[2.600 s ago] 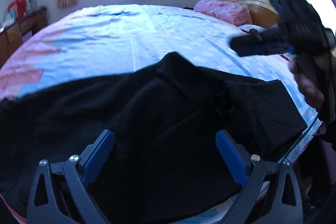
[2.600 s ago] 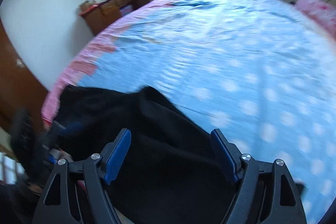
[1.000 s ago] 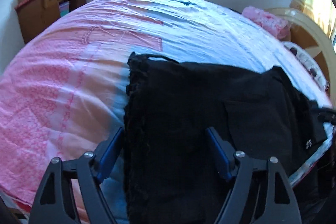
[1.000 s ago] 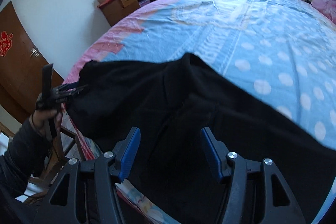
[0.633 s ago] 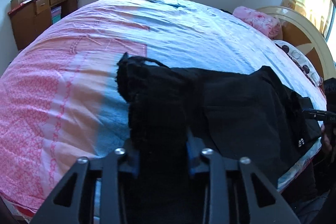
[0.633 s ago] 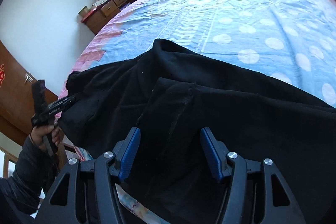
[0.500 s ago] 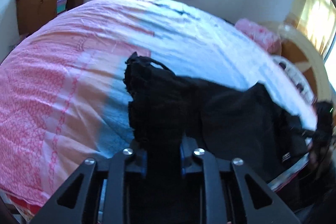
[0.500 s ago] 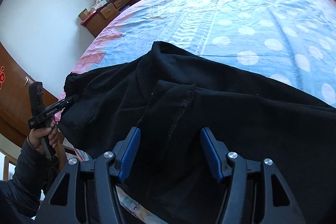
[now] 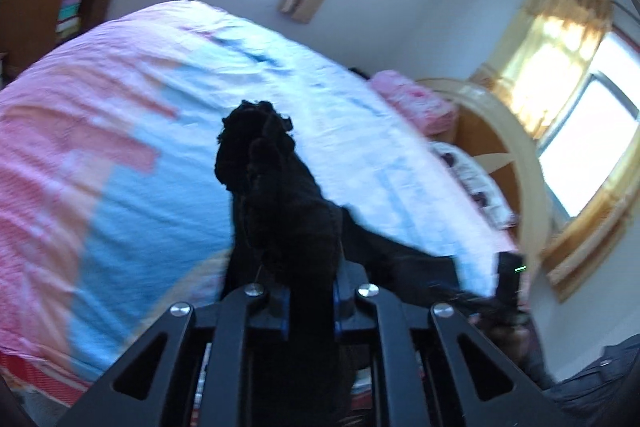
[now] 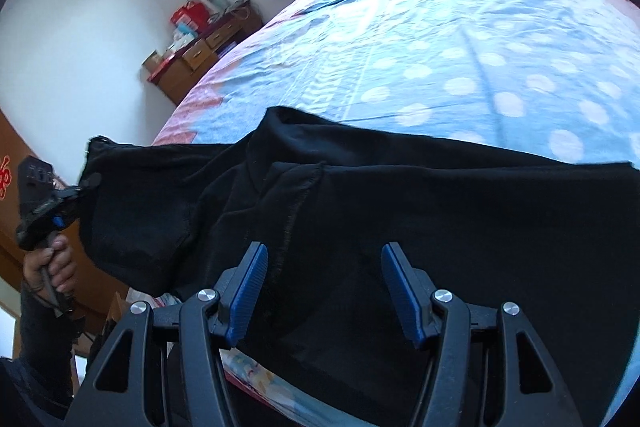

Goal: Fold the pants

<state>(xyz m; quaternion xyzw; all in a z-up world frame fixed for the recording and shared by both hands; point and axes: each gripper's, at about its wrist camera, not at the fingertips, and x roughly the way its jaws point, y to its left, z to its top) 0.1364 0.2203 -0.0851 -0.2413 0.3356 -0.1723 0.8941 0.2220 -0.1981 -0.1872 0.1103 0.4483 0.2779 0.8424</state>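
Since a second ago left gripper (image 9: 310, 301) clamped the pants (image 10: 400, 211) end and lifted it off the bed (image 10: 440, 39), likely to fold over. Right gripper (image 10: 324, 287) hovers above pants, fingers apart. Waist half lies at bed's near edge.

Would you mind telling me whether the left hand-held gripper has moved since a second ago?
Yes: the left hand-held gripper closed on the pants and lifted them off the bed.

Both wrist views close, sharing bed (image 9: 120, 131)
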